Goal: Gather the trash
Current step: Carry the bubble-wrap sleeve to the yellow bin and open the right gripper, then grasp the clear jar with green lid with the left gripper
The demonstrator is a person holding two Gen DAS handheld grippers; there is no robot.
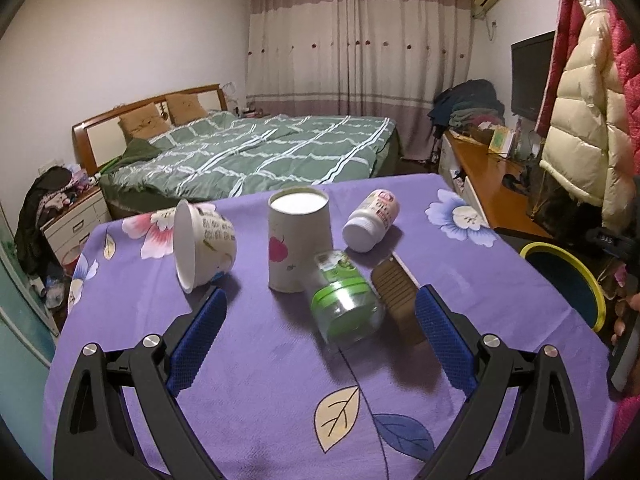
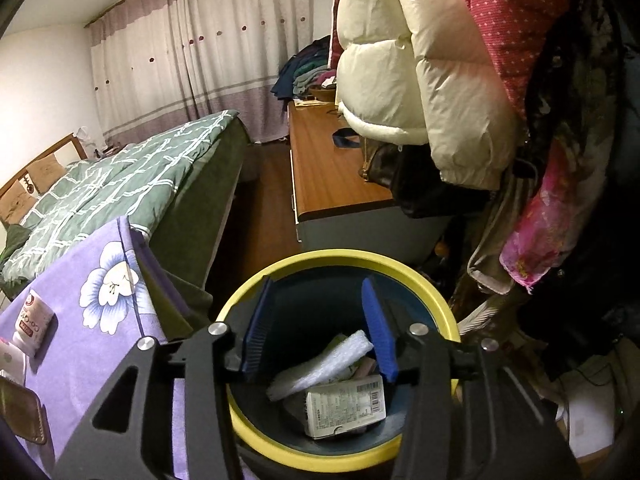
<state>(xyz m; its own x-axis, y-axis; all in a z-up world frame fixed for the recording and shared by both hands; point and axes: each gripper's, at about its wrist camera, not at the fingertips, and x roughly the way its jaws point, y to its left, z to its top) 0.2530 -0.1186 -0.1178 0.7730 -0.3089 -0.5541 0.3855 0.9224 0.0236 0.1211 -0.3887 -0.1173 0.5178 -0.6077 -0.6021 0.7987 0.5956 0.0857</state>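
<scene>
My left gripper (image 1: 320,300) is open and empty above the purple floral tablecloth (image 1: 260,380). Between and just beyond its blue fingers lies a clear jar with a green label (image 1: 344,300) on its side. Behind it stand an upturned paper cup (image 1: 298,236), a tipped paper bowl (image 1: 202,246), a white pill bottle (image 1: 372,220) on its side and a brown ridged piece (image 1: 396,292). My right gripper (image 2: 320,300) is open and empty over the yellow-rimmed bin (image 2: 440,300), which holds a white carton (image 2: 346,404) and a white foam strip (image 2: 320,364).
The bin also shows at the table's right edge in the left wrist view (image 1: 596,288). A bed (image 1: 248,152) lies beyond the table. A wooden desk (image 2: 328,172) and hanging coats (image 2: 420,80) stand behind the bin. The pill bottle (image 2: 32,320) shows on the cloth at left.
</scene>
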